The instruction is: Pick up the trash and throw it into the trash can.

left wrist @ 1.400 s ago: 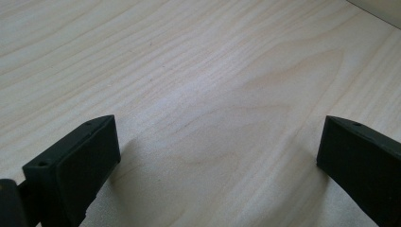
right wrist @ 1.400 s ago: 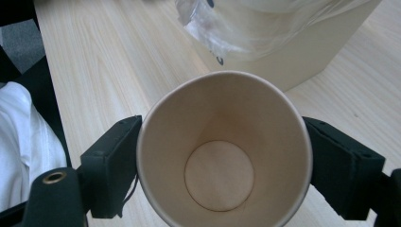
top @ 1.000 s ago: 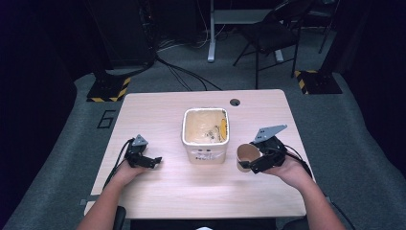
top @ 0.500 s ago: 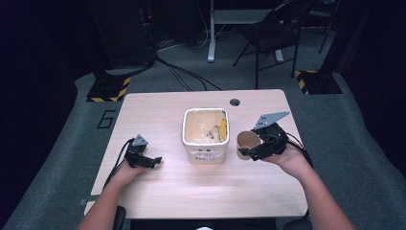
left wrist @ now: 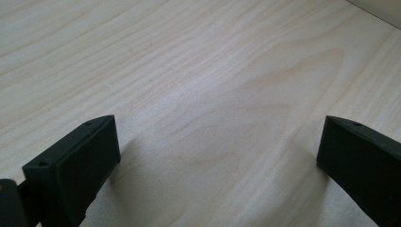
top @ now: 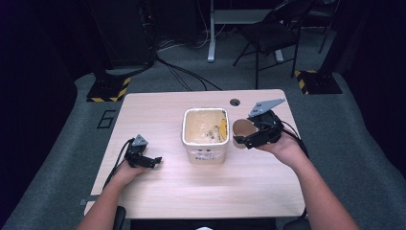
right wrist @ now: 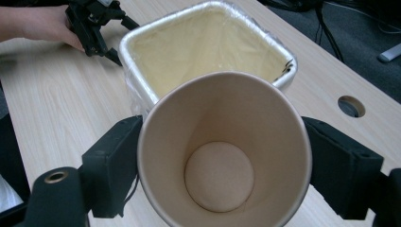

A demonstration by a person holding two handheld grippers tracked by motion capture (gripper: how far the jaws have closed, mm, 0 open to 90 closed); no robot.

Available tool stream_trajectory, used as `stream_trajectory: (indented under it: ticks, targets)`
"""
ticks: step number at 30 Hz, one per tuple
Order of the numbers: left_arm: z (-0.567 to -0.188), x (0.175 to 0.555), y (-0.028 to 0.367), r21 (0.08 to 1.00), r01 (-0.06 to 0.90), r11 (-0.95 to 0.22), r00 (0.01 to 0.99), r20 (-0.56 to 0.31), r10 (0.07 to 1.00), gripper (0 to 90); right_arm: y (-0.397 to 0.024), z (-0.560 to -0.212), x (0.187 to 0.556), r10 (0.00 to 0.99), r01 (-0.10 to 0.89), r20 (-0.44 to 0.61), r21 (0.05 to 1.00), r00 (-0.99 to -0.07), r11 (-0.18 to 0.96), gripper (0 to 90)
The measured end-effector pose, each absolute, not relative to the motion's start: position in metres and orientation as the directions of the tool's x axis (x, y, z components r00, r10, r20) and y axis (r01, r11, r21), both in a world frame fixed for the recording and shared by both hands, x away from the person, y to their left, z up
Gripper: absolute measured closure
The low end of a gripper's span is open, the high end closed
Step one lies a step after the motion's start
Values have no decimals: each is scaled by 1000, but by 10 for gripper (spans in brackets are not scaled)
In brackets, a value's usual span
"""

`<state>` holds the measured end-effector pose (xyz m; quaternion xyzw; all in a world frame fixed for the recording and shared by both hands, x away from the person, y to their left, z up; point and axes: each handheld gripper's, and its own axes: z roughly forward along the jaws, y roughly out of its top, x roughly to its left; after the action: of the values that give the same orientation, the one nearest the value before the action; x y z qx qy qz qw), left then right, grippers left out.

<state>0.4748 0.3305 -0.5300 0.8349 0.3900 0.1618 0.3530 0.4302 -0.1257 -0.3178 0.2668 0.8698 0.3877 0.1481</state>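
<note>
Right gripper [top: 246,139]: clamped on paper cup [right wrist: 224,153], one jaw on each side of its wall; held above table [top: 158,110].
Paper cup: tipped, mouth toward bin [top: 205,135], just beside bin's right rim; inside bare.
Bin: square, plastic-lined, mid-table.
Left gripper [top: 152,161]: jaws wide apart, nothing between; resting low on table, left of bin.

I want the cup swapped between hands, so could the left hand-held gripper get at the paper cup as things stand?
Probably not directly: the white bin stands between the left hand-held gripper, open on the table, and the paper cup, which the right hand-held gripper clamps beside the bin's far side.
</note>
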Motion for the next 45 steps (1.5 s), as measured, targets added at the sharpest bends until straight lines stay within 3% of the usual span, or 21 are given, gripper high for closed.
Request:
stream_trajectory:
  ticks: [22,45]
  targets:
    - [-530,475,330,716,537,-446,643,-6,766,1,-102,-292,451,572,332,-47,775,-819,538,183]
    - [-530,475,330,716,538,-444,643,-8,766,2,-67,-309,468,554,313,-45,786,-831,533,183]
